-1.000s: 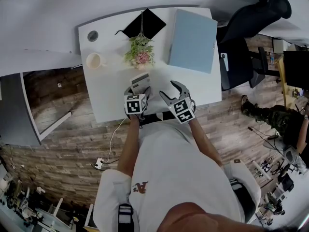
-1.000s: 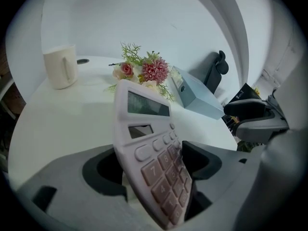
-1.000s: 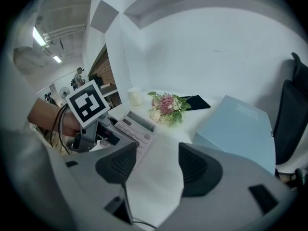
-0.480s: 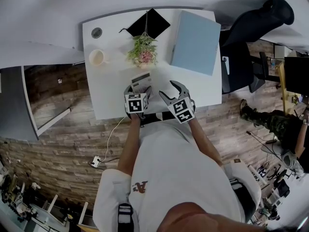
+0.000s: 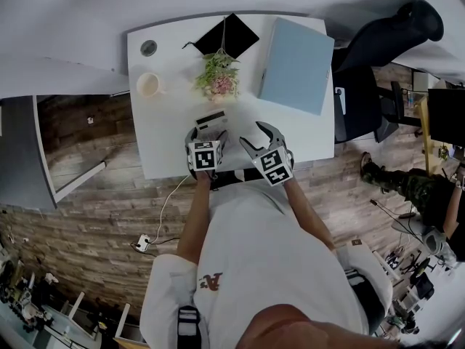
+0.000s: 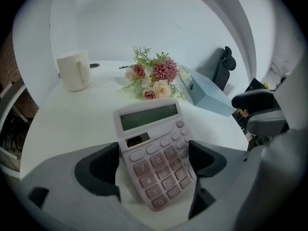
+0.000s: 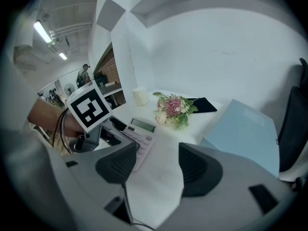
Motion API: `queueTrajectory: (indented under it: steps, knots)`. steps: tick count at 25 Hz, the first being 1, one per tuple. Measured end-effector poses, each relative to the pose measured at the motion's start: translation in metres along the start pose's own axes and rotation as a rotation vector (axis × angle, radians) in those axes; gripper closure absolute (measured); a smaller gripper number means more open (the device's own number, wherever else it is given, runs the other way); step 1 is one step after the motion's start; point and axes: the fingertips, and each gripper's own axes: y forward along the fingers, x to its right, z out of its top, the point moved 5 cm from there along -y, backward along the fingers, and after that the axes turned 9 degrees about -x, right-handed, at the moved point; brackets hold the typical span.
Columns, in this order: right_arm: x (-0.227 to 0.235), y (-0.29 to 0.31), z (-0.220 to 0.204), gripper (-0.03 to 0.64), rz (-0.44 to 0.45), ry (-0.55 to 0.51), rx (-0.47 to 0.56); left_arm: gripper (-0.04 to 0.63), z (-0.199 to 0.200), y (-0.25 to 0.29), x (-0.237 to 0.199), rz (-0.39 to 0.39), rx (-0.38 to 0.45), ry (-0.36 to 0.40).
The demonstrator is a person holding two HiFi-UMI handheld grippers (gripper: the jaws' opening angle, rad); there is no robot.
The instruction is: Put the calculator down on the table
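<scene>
left tongs (image 5: 207, 131): jaws just opened wide, loose round the pale pink plastic push-button calculator (image 6: 156, 150) | calculator: flat on the white desk (image 5: 166, 145) between those jaws, display end past their tips | right tongs (image 7: 156, 170): jaws apart, empty, calculator to their left

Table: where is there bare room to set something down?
Bare: the near-left stretch between mug and calculator, out to the table's edge; also the strip between calculator and binder, in front of the flowers. Crowded: the far side, where cloth, flowers and binder sit close.
</scene>
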Motion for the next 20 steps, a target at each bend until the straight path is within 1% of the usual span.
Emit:
queueTrajectory:
  steps: [10,15,18,20]
  knots:
    - [0.001,0.0,0.001,0.337,-0.015,0.008,0.002,0.138,-0.001,0.001,-0.001,-0.017,0.013,0.032]
    - [0.001,-0.004,0.006,0.337,-0.037,-0.019,-0.002,0.145,0.0,-0.003,-0.001,-0.019,0.025,0.064]
    - [0.003,-0.005,0.009,0.337,-0.047,-0.031,0.007,0.203,-0.001,-0.004,-0.006,0.005,0.05,0.079]
    - [0.001,-0.004,0.01,0.339,-0.043,-0.02,0.021,0.23,0.001,-0.008,-0.01,0.025,0.073,0.088]
